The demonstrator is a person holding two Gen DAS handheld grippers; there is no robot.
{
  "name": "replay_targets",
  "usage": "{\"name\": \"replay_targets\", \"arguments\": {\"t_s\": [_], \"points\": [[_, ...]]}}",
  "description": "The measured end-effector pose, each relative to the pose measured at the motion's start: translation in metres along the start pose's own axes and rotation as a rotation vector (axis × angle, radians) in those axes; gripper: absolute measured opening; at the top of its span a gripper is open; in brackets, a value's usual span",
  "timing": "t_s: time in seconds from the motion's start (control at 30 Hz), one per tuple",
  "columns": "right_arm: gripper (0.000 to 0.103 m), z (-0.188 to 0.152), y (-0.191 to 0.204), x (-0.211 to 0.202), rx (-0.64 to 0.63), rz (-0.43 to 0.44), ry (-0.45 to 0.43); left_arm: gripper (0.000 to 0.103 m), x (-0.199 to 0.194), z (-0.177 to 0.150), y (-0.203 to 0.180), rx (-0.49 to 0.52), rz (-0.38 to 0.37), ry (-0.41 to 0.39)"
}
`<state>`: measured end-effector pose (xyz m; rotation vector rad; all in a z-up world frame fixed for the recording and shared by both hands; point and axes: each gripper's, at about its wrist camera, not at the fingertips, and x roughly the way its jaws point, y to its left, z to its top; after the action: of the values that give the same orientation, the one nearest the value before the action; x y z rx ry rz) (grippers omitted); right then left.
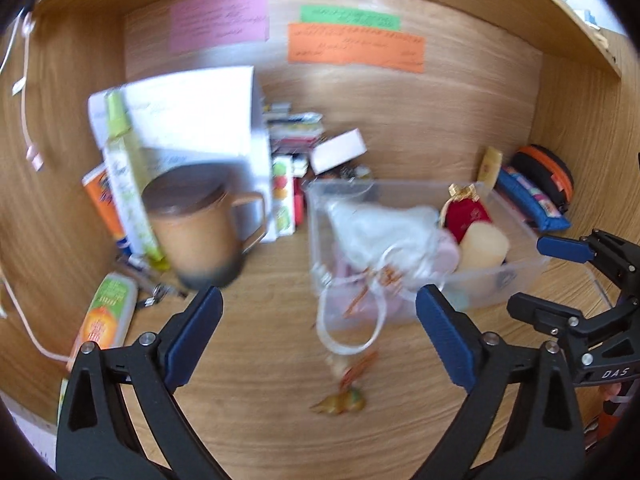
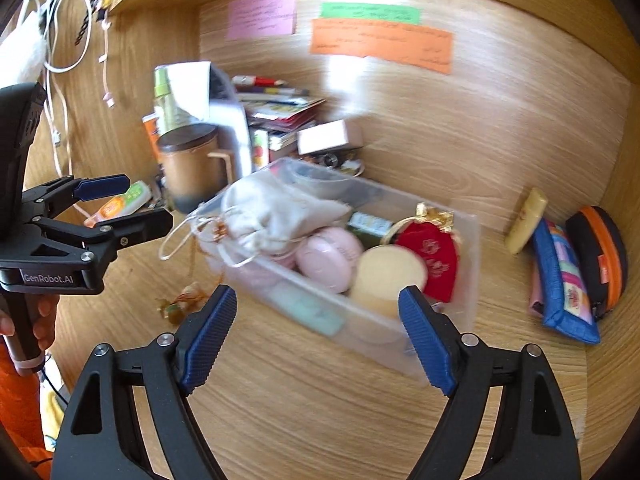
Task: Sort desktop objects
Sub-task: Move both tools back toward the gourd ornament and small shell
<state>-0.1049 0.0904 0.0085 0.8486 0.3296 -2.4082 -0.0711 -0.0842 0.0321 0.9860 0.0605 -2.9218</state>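
A clear plastic bin (image 1: 516, 280) (image 2: 464, 300) stands on the wooden desk. It holds a white drawstring pouch (image 1: 384, 232) (image 2: 276, 208), a red pouch (image 1: 466, 214) (image 2: 434, 256), a cream round case (image 1: 484, 246) (image 2: 390, 274) and a pink round case (image 2: 330, 258). The pouch's cord hangs over the bin's edge to a small gold charm (image 1: 340, 400) (image 2: 180, 304) on the desk. My left gripper (image 1: 320, 332) (image 2: 132, 204) is open and empty, just in front of the bin. My right gripper (image 2: 316, 332) (image 1: 540, 276) is open and empty at the bin's right side.
A brown lidded mug (image 1: 196, 224) (image 2: 192, 164), a green spray bottle (image 1: 124, 176), tubes and stacked papers (image 1: 296, 128) crowd the back left. A blue pencil case (image 2: 564, 280) and a black-orange pouch (image 2: 600, 256) lie at the right wall. Coloured notes hang on the back panel.
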Motion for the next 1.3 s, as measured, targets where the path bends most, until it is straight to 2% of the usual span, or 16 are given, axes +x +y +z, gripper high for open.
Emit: {"name": "replay_targets", "arguments": {"t_s": [0.27,0.43,0.67,0.93,1.1,1.23,1.3], "points": [[0.081,-0.012,0.036,0.033,-0.029,0.075,0.08,0.098,0.01,-0.036,0.026,-0.041,0.015,0.093],[0.081,-0.018,0.049,0.047,-0.056,0.064,0.11,0.098,0.023,-0.051,0.028,-0.051,-0.03,0.154],[0.08,-0.024,0.047,0.047,-0.059,0.036,0.131,0.098,0.046,-0.058,0.006,0.04,-0.06,0.232],[0.08,-0.023,0.041,0.055,-0.042,0.047,0.149,0.098,0.056,-0.064,0.003,0.087,-0.047,0.244],[0.08,-0.022,0.042,0.06,-0.047,0.07,0.158,0.073,0.059,-0.066,0.002,0.105,-0.081,0.254],[0.08,-0.023,0.044,0.062,-0.053,0.083,0.16,0.062,0.058,-0.069,0.003,0.116,-0.091,0.242],[0.08,-0.023,0.045,0.062,-0.053,0.088,0.163,0.049,0.056,-0.07,0.004,0.114,-0.092,0.238]]}}
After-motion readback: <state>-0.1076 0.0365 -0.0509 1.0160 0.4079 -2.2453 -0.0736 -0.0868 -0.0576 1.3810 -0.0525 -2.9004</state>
